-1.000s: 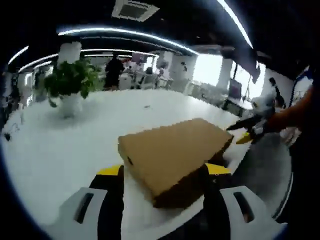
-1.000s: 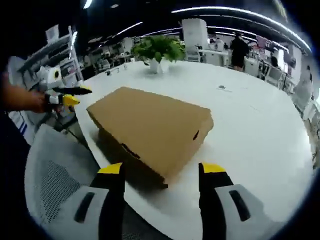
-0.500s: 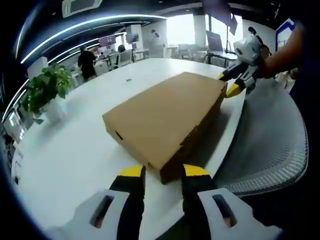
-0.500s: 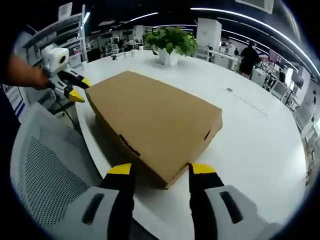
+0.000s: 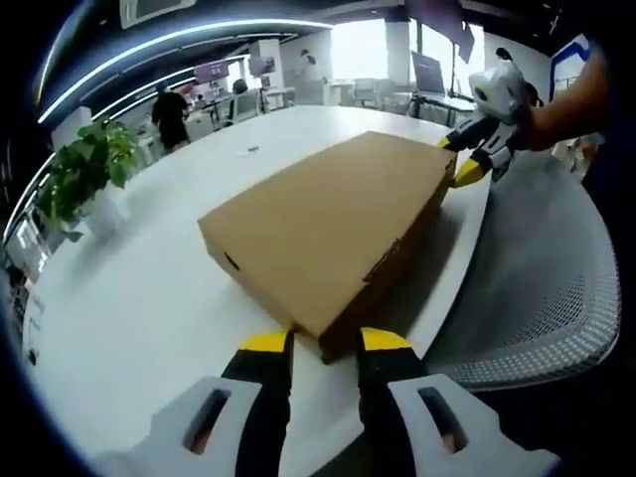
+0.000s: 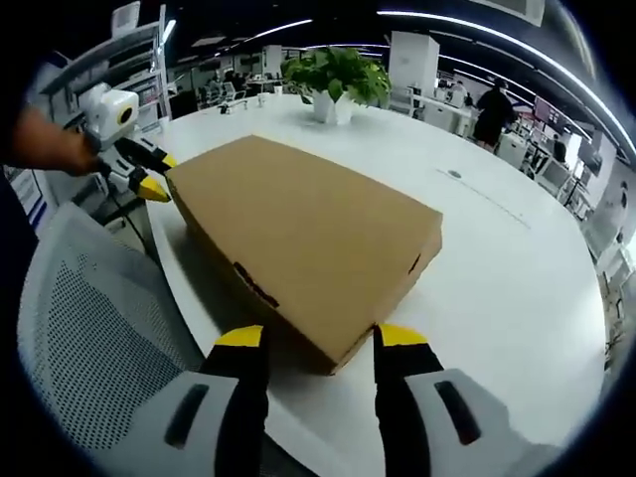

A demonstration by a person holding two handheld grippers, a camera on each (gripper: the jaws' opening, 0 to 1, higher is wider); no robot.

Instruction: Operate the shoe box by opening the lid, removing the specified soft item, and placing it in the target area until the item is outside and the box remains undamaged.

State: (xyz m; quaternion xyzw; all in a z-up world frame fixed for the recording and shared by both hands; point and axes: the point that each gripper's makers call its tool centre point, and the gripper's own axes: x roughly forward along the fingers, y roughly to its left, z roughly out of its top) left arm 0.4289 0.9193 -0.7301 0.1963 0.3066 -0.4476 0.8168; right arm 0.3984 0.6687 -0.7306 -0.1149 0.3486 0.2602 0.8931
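In the left gripper view, the shoe box (image 5: pixel 333 234) is seen lying closed near the table's (image 5: pixel 129 298) near edge, one corner reaching almost to the rim. It is judged to be light, thin cardboard, stiff across its flat lid but easily creased or torn at the edges; the lid's lower rim at a corner or along the front flap is judged the safest place to be taken hold of. The left gripper (image 5: pixel 323 343) is seen with its jaws spread a little, one yellow tip on each side of the near corner of the box; whether the tips touch the cardboard cannot be told. Nothing is pinched. The right gripper (image 5: pixel 465 159) is seen at the far corner.

In the right gripper view, the same box is shown with its lid shut, close to the table's rounded edge, beside a mesh chair (image 6: pixel 94 328). The right gripper is seen part-open, its tips flanking the nearest corner, with no hold taken. The soft item is hidden inside, so its handling cannot be judged.
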